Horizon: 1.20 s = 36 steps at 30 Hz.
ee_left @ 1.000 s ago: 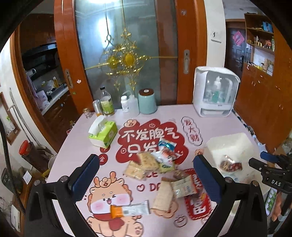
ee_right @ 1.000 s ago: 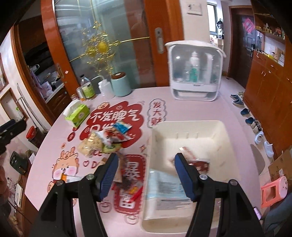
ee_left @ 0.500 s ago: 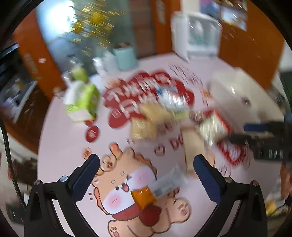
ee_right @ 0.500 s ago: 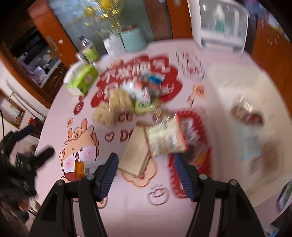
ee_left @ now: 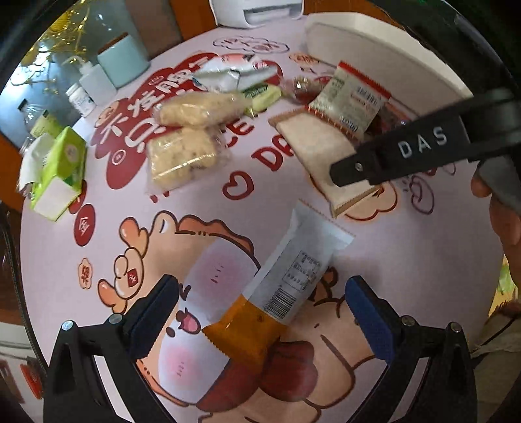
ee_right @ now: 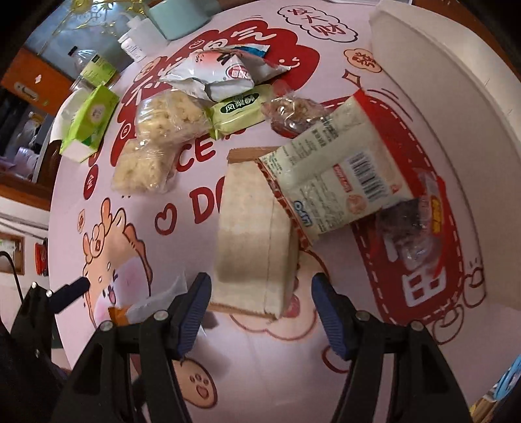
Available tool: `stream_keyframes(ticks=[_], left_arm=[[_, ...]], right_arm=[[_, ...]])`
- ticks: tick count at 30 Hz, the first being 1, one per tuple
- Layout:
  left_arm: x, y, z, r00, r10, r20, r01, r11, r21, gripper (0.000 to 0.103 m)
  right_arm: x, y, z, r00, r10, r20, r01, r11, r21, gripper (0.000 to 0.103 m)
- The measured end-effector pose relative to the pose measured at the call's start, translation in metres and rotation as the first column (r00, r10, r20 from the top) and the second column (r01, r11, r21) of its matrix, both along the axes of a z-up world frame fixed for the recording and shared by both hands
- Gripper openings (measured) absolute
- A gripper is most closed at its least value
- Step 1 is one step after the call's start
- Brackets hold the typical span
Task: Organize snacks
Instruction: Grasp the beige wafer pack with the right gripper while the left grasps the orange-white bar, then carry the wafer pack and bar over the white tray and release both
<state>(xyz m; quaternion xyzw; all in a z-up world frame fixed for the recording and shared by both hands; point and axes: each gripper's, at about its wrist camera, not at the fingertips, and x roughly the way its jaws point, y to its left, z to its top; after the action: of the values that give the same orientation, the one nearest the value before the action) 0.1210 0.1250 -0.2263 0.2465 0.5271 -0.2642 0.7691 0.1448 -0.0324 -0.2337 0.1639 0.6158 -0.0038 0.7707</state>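
My left gripper hangs open just above a long white-and-orange snack bar that lies flat on the pink printed tablecloth; its orange end sits between the blue pads, untouched. My right gripper is open over the near end of a beige bread packet, pads on either side and apart from it. A white-and-red noodle pack leans on that packet. Further back lie two puffed-rice packs, a green cake pack, a white crinkled bag and a nut pack. The white bin stands at the right.
A green tissue box, a mint canister, small white bottles and a white appliance stand toward the table's back. A dark clear-wrapped snack lies beside the bin. The right gripper's arm crosses the left wrist view, with a hand at the edge.
Both grippers have dropped toward the table and tilted steeply down. The left has come over the white-and-orange bar, the right has swung from the bin to the bread packet. Jaws unchanged.
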Motion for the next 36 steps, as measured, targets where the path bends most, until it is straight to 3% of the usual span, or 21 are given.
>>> stream_keyframes(ticks=[4,9,13,15,17,20,25,36], left_arm=[[0.006,0.002,-0.009,1.0,0.007,-0.016,-0.007,1.0,0.005,0.102],[0.015,0.009,-0.021,0.996,0.059,-0.063,-0.058,0.998,0.012,0.092],[0.018,0.012,-0.026,0.988,0.094,-0.122,-0.097,0.995,-0.014,0.069],[0.019,0.012,-0.025,0.985,0.115,-0.127,-0.118,0.993,-0.015,0.066],[0.016,0.011,-0.022,0.984,0.132,-0.123,-0.135,0.991,-0.022,0.045],[0.014,0.01,-0.021,0.977,0.171,-0.128,-0.174,0.985,-0.019,0.042],[0.01,0.015,-0.013,0.947,0.263,-0.183,-0.28,0.957,-0.075,0.032],[-0.023,0.013,0.04,0.916,0.362,-0.172,-0.389,0.906,-0.166,0.032]], right_arm=[[0.006,0.012,-0.004,1.0,0.005,-0.001,-0.005,0.999,-0.043,0.065],[0.013,0.027,-0.006,1.0,0.019,0.016,-0.016,0.99,-0.137,0.067],[0.017,0.033,-0.009,0.999,0.05,0.02,-0.045,0.979,-0.201,0.064],[0.017,0.033,-0.009,0.997,0.072,0.021,-0.065,0.973,-0.221,0.06],[0.014,0.03,-0.008,0.995,0.098,0.026,-0.09,0.971,-0.22,0.057],[0.005,0.023,-0.008,0.991,0.131,0.026,-0.122,0.967,-0.221,0.056],[-0.016,0.016,-0.006,0.983,0.182,0.024,-0.174,0.967,-0.184,0.055],[-0.063,-0.013,0.038,0.949,0.296,0.113,-0.298,0.955,0.006,0.055]])
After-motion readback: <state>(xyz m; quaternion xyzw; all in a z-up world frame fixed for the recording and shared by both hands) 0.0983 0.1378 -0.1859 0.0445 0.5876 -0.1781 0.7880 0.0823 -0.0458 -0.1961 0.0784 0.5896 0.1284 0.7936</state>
